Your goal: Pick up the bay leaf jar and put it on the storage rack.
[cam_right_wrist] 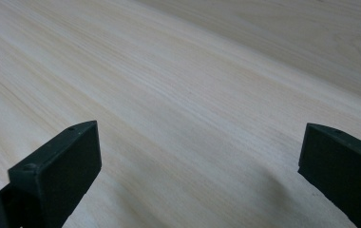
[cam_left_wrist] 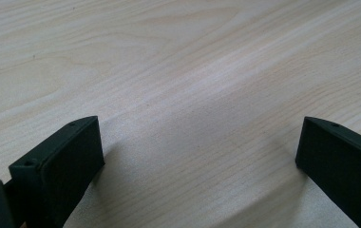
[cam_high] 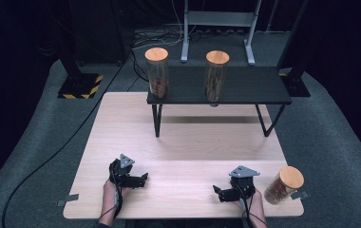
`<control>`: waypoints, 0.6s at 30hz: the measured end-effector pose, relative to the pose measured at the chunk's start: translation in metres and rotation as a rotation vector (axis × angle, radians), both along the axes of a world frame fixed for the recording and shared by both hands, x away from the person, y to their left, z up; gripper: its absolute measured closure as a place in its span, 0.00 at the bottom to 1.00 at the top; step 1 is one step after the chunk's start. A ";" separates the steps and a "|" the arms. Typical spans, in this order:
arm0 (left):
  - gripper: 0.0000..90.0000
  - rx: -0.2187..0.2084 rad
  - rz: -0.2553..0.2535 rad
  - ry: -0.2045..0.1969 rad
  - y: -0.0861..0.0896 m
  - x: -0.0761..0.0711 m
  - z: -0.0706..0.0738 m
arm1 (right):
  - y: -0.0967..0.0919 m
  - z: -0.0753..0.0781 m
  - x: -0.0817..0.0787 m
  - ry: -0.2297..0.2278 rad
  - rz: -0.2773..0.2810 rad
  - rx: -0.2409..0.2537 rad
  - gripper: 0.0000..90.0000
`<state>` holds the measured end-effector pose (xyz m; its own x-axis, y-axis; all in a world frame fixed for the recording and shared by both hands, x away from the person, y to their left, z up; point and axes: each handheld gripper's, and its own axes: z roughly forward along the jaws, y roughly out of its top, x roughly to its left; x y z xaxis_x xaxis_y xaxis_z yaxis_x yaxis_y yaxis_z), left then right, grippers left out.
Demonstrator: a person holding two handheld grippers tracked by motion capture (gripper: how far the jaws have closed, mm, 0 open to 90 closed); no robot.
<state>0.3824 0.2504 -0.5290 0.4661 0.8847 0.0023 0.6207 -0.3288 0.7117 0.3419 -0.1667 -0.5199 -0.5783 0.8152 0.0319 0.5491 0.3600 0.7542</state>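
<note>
Pale wooden table (cam_high: 183, 156): your right gripper (cam_high: 220, 193), jaws spread and empty like the left gripper (cam_high: 143, 179), points away from the upright jar (cam_high: 284, 185) just beside it.

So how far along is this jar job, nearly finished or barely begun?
Two cork-lidded jars, the left jar and the middle jar, already stand on the black shelf. Nothing is in hand: the left gripper and right gripper rest open on the wooden table. A third jar beside the right gripper probably remains to be shelved.
</note>
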 end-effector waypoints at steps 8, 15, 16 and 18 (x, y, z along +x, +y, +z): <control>0.01 -0.002 0.001 0.000 0.000 0.000 0.000 | -0.001 -0.006 -0.001 0.000 -0.016 -0.028 0.00; 0.01 -0.002 0.001 0.000 0.000 0.000 0.000 | 0.000 -0.006 -0.001 -0.002 -0.015 -0.030 0.00; 0.01 -0.003 0.001 0.001 0.000 0.000 0.000 | 0.000 -0.006 -0.001 -0.003 -0.016 -0.030 0.00; 0.01 -0.003 0.002 0.000 0.000 0.000 0.000 | 0.000 -0.006 -0.001 -0.007 -0.017 -0.029 0.00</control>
<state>0.3822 0.2502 -0.5291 0.4644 0.8856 -0.0006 0.6217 -0.3256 0.7124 0.3404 -0.1670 -0.5255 -0.5642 0.8257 0.0047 0.5505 0.3719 0.7475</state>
